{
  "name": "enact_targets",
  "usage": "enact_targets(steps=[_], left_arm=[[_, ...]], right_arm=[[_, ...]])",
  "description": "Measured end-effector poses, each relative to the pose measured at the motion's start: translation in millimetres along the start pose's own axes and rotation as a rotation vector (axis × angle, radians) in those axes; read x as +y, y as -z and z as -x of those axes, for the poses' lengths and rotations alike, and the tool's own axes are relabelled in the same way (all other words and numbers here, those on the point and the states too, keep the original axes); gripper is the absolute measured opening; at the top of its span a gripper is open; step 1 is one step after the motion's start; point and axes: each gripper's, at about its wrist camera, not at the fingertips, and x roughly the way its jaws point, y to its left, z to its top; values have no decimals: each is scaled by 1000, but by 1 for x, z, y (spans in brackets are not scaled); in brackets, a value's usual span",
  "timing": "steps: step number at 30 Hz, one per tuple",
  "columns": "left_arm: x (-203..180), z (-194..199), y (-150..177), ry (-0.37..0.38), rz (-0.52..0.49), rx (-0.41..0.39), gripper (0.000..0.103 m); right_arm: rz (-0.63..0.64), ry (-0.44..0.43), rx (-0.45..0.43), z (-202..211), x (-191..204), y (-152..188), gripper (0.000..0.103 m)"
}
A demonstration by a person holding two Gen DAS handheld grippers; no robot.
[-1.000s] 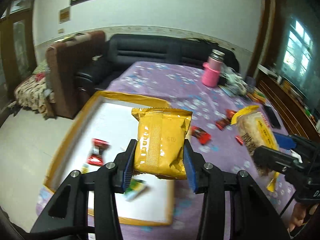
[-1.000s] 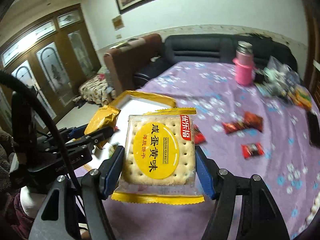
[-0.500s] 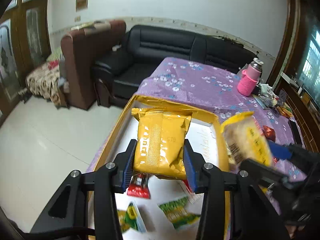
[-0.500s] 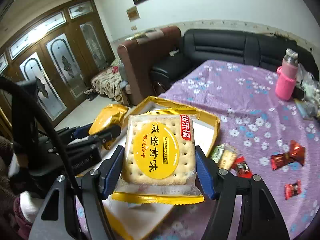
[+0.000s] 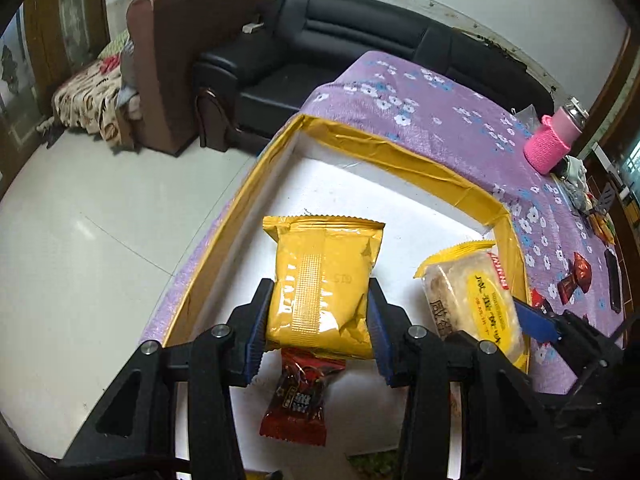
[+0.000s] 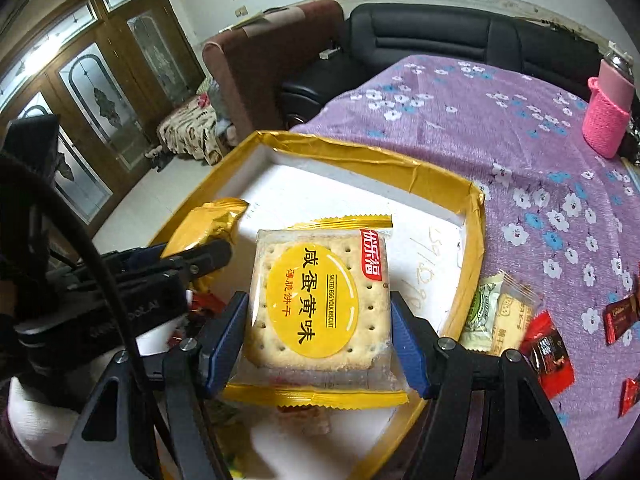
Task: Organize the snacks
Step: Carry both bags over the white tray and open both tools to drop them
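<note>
A plain yellow snack packet (image 5: pixel 320 286) is being gripped by its two sides between the blue pads of the left gripper (image 5: pixel 320 330), which is being held level above the white floor of the yellow-rimmed tray (image 5: pixel 384 148), near the tray's front edge. The packet is being kept upright, its crimped top edge pointing toward the tray's far rim. Just below the packet, a red candy wrapper (image 5: pixel 298 400) is lying on the tray floor.

A salted egg yolk biscuit pack (image 6: pixel 320 300) is being clamped at its lower sides by the right gripper (image 6: pixel 320 346), which is being held over the tray's right half, beside the left gripper (image 6: pixel 132 292). The pack's printed face is being turned toward the right wrist camera.

Outside the tray's right rim (image 6: pixel 474 220), on the purple flowered tablecloth (image 6: pixel 480 120), a green-and-white sachet (image 6: pixel 480 312) and a pale biscuit packet (image 6: pixel 510 316) are lying touching each other, with red candies (image 6: pixel 550 352) just beside them. A pink-sleeved bottle (image 6: pixel 608 112) is standing near the table's far right edge.
</note>
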Motion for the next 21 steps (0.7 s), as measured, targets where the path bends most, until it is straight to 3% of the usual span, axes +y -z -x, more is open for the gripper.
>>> enact_targets(steps=[5, 10, 17, 21], left_arm=[[0, -5, 0, -16, 15, 26, 49], [1, -5, -2, -9, 23, 26, 58], [-1, 19, 2, -10, 34, -49, 65], [1, 41, 9, -14, 74, -79, 72]], right_arm=[[-9, 10, 26, -12, -3, 1, 68], [15, 39, 36, -15, 1, 4, 68], [15, 22, 38, -14, 0, 2, 69], [-1, 4, -2, 4, -2, 2, 69]])
